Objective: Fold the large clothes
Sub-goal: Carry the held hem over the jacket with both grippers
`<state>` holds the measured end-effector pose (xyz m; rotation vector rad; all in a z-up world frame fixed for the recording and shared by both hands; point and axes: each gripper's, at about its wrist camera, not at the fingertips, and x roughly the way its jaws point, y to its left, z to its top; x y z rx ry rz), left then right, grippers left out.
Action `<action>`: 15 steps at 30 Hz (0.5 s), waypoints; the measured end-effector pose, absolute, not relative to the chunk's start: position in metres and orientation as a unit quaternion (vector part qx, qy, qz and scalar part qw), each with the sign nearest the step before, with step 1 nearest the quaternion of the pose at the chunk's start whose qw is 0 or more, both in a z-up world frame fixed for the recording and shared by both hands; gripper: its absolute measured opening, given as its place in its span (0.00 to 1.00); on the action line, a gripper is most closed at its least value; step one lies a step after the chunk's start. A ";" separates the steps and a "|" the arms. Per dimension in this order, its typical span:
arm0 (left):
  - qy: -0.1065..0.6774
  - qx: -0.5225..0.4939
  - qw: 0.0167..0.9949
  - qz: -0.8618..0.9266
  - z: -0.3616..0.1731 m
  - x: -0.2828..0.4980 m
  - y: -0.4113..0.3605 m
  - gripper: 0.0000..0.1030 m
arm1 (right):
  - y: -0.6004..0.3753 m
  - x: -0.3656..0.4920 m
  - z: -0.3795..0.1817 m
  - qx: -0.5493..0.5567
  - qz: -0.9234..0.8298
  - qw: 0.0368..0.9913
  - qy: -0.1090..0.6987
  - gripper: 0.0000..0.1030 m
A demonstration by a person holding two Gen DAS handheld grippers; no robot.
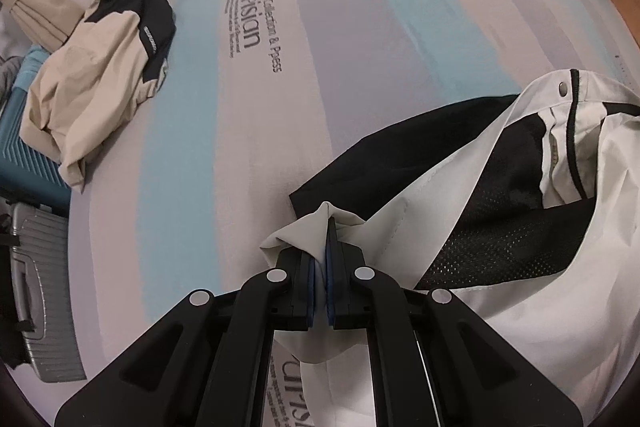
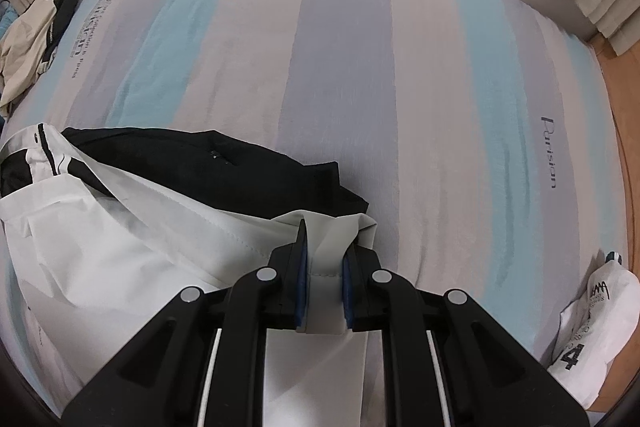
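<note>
Left gripper [image 1: 325, 247]: jaws clenched on a bunched corner of the white-and-black lightweight jacket [image 1: 520, 227], the blue pads nearly meeting with only thin fabric between them. In the left wrist view the rest of the garment trails away toward 2 to 3 o'clock, its black mesh lining and snap-fastened collar showing.

Right gripper [image 2: 325, 251]: jaws closed on a wider flat fold of the same jacket's [image 2: 120, 247] white hem, so they stand a little apart with the cloth filling the gap. In the right wrist view the body of the jacket runs off toward 9 o'clock, a black panel lying at 10 to 11 o'clock.

The jacket thus hangs between the two grippers over the striped blue, grey and white printed bedsheet [image 2: 340, 67], its long axis running from one claw to the other. Both point steeply down at the bed. Judged from this, the coming step is laying the held edge flat; equal tension on both corners matters.

A crumpled beige-and-black garment [image 1: 100, 75] lies at 10 o'clock, well apart.
</note>
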<state>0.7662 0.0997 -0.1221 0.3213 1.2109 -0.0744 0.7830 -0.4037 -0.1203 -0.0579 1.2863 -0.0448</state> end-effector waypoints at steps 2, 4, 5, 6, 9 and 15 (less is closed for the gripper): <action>0.569 0.151 0.808 -0.036 -0.132 0.772 0.100 0.03 | -0.403 0.787 -0.132 -0.027 -0.026 0.798 0.602 0.12; 0.570 0.149 0.808 -0.035 -0.139 0.777 0.102 0.03 | -0.401 0.792 -0.142 -0.026 -0.032 0.798 0.602 0.12; 0.569 0.152 0.808 -0.035 -0.145 0.779 0.102 0.03 | -0.401 0.794 -0.145 -0.026 -0.034 0.798 0.601 0.12; 0.566 0.154 0.809 -0.035 -0.149 0.779 0.102 0.03 | -0.401 0.795 -0.149 -0.025 -0.036 0.799 0.600 0.12; 0.566 0.153 0.810 -0.034 -0.159 0.781 0.104 0.03 | -0.400 0.801 -0.161 -0.020 -0.040 0.800 0.598 0.12; 0.572 0.144 0.807 -0.030 -0.175 0.788 0.105 0.03 | -0.396 0.806 -0.174 -0.024 -0.044 0.802 0.595 0.12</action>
